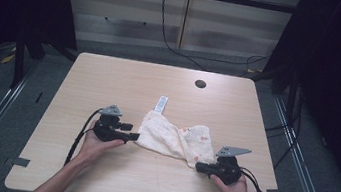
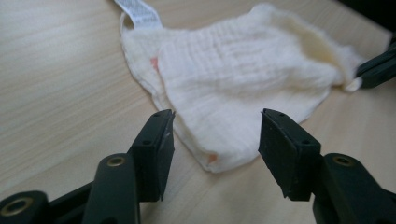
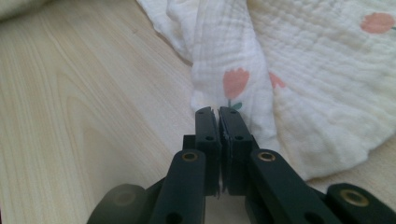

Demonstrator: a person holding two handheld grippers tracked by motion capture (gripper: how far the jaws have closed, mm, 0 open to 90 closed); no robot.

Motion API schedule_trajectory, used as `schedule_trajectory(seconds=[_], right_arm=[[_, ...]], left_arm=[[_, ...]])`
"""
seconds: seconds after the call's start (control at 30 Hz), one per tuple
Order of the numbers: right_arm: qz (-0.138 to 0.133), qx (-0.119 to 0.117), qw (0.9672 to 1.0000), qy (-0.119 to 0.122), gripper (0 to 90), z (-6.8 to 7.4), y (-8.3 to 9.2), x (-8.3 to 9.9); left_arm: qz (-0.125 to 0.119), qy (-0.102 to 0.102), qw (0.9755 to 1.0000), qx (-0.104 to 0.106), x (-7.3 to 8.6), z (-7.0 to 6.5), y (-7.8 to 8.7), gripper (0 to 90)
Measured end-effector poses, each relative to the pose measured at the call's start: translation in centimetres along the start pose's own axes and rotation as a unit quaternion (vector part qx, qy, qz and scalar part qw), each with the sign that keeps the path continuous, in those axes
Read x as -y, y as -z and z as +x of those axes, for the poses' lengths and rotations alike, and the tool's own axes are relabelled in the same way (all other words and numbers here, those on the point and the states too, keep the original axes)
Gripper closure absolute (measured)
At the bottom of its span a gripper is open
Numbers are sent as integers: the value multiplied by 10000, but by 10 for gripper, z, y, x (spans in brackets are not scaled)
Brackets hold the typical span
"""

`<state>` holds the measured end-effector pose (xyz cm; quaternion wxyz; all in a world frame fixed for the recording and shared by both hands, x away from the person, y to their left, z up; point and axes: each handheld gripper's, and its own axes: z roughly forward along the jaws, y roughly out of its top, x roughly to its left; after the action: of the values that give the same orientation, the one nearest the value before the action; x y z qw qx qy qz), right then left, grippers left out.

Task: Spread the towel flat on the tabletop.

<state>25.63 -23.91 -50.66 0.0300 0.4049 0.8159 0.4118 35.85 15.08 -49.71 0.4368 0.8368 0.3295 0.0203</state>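
Muslin cloth (image 1: 175,139) lies crumpled mid-table, its near-right edge pinched in the closed right gripper (image 3: 218,112), while the left gripper (image 2: 215,133), half-open and empty, straddles the opposite corner and may nip just one layer.

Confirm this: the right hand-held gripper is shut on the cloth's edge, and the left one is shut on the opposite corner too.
Not quite. The right hand-held gripper is shut on the cloth, but the left hand-held gripper stands open, its jaws either side of the cloth's corner without pressing it, as the left gripper view shows.
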Motion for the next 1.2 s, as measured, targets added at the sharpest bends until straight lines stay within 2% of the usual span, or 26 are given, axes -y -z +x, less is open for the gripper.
schedule_trajectory(seconds=[0.07,0.13,0.17,0.2,0.23,0.27,0.33,0.37,0.4,0.47,0.53,0.7,0.77,0.9,0.93,0.97,1.03,1.07,1.1,1.17,1.2], right_arm=[[0,4,10000,22,872,0,0,0],[14,18,10000,14,871,1,0,0],[12,4,10000,24,870,0,0,0],[15,-1,10000,30,868,0,0,-1],[15,-1,10000,30,868,0,0,-1],[17,2,10000,40,869,0,0,-1],[44,25,10000,55,868,1,0,-1],[44,25,10000,55,868,1,0,-1],[47,46,9999,93,869,1,0,-1],[66,41,9999,81,868,2,1,-1],[83,58,9999,120,869,4,2,0],[86,-9,9999,83,869,7,2,3],[96,-46,9999,91,869,9,2,3],[123,-129,9998,121,869,13,0,3],[134,-141,9997,139,869,14,-1,2],[126,-140,9997,164,869,15,-1,2],[140,-152,9997,139,869,16,-2,2],[143,-181,9996,161,869,16,-3,1],[143,-181,9996,161,869,16,-3,1],[156,-163,9996,187,869,17,-4,0],[156,-163,9996,187,869,17,-4,0]], left_arm=[[-6,113,9999,12,1,2,-5,473],[59,75,10000,-13,2,3,-9,481],[113,-3,9999,-33,3,2,-10,506],[124,-48,9999,-16,4,1,-11,605],[150,-78,9998,59,4,0,-12,605],[176,-147,9997,9,4,-2,-12,654],[246,-155,9996,60,4,-5,-13,780],[285,-207,9994,29,4,-6,-12,780],[311,-311,9990,16,5,-9,-10,824],[319,-316,9990,44,6,-10,-8,842],[390,-422,9983,26,11,-14,-1,856],[512,-543,9972,94,21,-22,11,856],[574,-618,9963,140,31,-29,23,855],[616,-679,9957,145,42,-34,35,848],[646,-626,9958,196,46,-35,40,837],[631,-594,9960,216,53,-37,47,815],[641,-608,9959,198,55,-37,50,759],[596,-615,9963,105,56,-37,52,705],[506,-552,9972,37,55,-36,54,705],[276,-428,9987,55,46,-29,58,587],[276,-428,9987,55,46,-29,58,557]])
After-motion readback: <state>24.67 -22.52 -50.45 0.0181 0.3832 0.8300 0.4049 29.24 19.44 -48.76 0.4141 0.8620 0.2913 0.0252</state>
